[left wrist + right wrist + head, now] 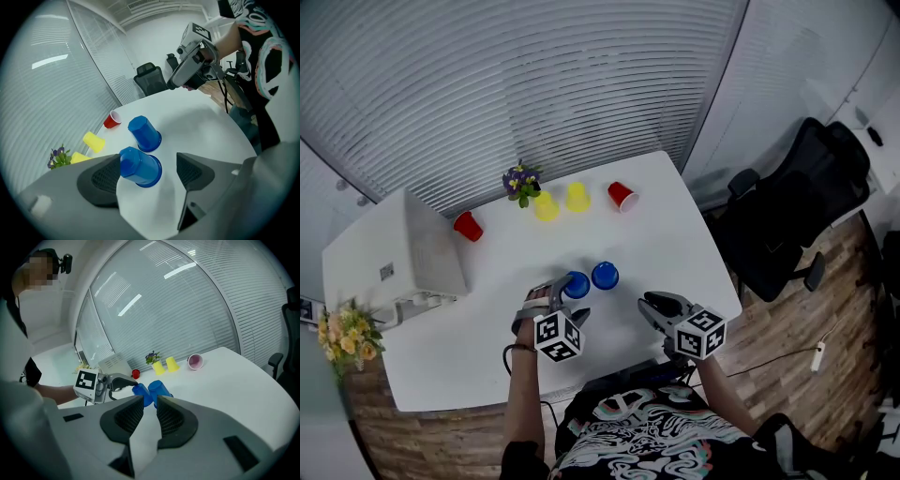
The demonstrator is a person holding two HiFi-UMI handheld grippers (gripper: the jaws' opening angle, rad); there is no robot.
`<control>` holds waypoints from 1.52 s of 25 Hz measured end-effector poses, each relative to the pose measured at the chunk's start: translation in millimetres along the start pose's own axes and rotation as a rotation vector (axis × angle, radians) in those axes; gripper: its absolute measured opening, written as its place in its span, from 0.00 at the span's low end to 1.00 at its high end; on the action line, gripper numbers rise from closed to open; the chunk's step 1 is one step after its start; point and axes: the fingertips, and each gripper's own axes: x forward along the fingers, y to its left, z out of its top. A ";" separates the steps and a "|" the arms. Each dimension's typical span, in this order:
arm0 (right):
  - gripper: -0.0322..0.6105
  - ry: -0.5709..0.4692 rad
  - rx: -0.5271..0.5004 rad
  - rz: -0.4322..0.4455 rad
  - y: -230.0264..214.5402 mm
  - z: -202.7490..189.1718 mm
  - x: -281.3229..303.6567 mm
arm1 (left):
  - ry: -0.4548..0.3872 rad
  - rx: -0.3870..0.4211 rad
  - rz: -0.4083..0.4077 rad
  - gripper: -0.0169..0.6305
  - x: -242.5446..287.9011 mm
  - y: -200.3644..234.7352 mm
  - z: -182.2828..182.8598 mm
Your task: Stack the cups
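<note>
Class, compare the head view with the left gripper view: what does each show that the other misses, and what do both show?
Only the head view: the white box, a second red cup beside it, and the orange flowers. Only the left gripper view: the left gripper with its jaws apart and the near blue cup between them. Both: that cup, the far blue cup, two yellow cups, the tipped red cup and the right gripper.

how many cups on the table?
6. Two blue cups side by side at the near side; two yellow cups by the flowers at the far edge; right red cup beside them; left red cup by the white box. None look hidden.
</note>
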 end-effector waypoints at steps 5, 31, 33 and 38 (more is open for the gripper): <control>0.19 -0.001 0.000 -0.011 -3.7 0.3 -2.4 | 0.000 0.009 -0.004 0.60 1.0 -1.1 1.8; 0.19 0.003 -0.002 -0.012 -4.7 0.2 -0.7 | -0.137 -0.123 0.028 0.60 -10.6 6.2 20.6; 0.19 -0.001 -0.005 -0.014 -6.0 3.3 -1.7 | -0.178 -0.183 0.042 0.60 -18.4 13.4 24.6; 0.20 -0.006 -0.019 -0.017 -9.1 15.8 0.2 | -0.326 -0.432 0.061 0.60 -40.8 37.2 30.0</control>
